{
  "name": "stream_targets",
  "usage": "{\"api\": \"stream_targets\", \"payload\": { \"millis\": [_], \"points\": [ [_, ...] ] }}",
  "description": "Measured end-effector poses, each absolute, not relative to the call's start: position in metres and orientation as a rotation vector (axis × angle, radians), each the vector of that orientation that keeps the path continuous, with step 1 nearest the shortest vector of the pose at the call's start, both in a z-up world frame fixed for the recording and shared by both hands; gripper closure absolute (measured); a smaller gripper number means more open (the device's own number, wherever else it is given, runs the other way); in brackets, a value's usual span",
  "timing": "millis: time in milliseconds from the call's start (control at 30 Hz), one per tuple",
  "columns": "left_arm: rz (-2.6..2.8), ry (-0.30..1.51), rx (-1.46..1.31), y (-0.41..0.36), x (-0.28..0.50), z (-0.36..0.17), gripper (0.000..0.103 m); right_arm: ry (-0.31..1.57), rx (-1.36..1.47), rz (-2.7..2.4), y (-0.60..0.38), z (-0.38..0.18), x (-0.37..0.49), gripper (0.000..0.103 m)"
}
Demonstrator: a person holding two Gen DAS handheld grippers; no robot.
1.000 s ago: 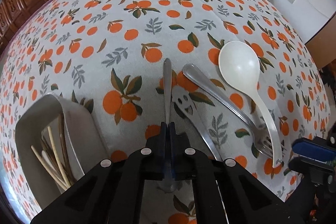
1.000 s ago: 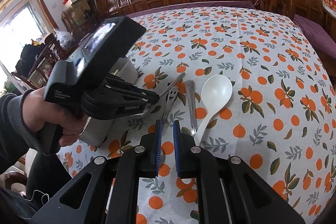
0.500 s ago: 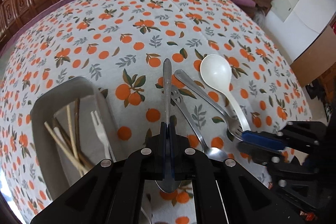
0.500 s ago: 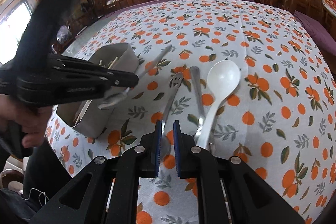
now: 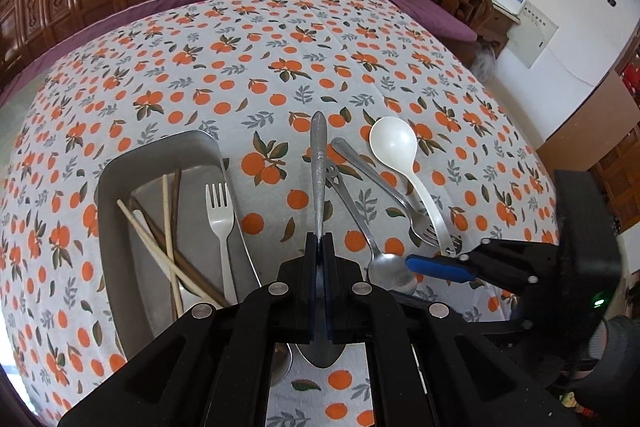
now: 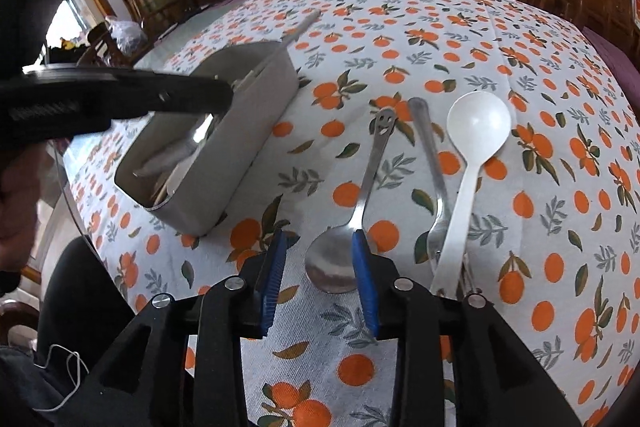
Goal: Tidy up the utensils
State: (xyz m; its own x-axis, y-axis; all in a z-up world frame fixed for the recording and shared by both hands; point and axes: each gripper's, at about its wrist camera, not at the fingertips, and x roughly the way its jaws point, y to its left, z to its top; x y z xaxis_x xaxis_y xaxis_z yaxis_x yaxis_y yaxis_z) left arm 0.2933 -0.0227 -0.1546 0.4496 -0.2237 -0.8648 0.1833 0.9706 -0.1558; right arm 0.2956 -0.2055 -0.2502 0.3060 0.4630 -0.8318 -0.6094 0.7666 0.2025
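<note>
A metal spoon is held aloft by the left hand-held gripper (image 5: 319, 247) while the right is being opened.

The spoon (image 5: 319, 163) is clamped beside the grey tray (image 5: 120, 167). The right hand-held gripper (image 6: 320, 267) is spreading around the bowl of a smiley-handled spoon (image 6: 368, 187) lying on the surface (image 6: 520, 107), untouched by the pads.

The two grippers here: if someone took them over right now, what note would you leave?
Left gripper: shut on a metal spoon, lifted near the grey tray.
Right gripper: jaws opening around the bowl of the smiley-handled spoon, which lies on the tablecloth; not gripped.
Done: chopsticks and white fork are in the tray.
Left: tray the held spoon, then the smiley spoon, metal fork and white ladle spoon.
</note>
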Motion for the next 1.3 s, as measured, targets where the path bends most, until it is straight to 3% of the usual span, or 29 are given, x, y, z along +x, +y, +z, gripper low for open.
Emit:
{"api": "stream_targets", "payload": {
  "millis": [533,900,1300],
  "points": [
    [-0.243,1.038,-0.055,-0.01,0.277,-0.138,0.101,1.021,-0.307,0.657,-0.2,-0.27,0.295,0.069],
    [-0.227,1.024,-0.066,-0.001,0.273,-0.134,0.101,0.994,-0.289,0.642,-0.209,-0.26,0.304,0.095],
    [-0.189,1.025,-0.084,0.021,0.274,-0.139,0.101,0.978,-0.246,0.626,-0.221,-0.24,0.316,0.101]
  ]
}}
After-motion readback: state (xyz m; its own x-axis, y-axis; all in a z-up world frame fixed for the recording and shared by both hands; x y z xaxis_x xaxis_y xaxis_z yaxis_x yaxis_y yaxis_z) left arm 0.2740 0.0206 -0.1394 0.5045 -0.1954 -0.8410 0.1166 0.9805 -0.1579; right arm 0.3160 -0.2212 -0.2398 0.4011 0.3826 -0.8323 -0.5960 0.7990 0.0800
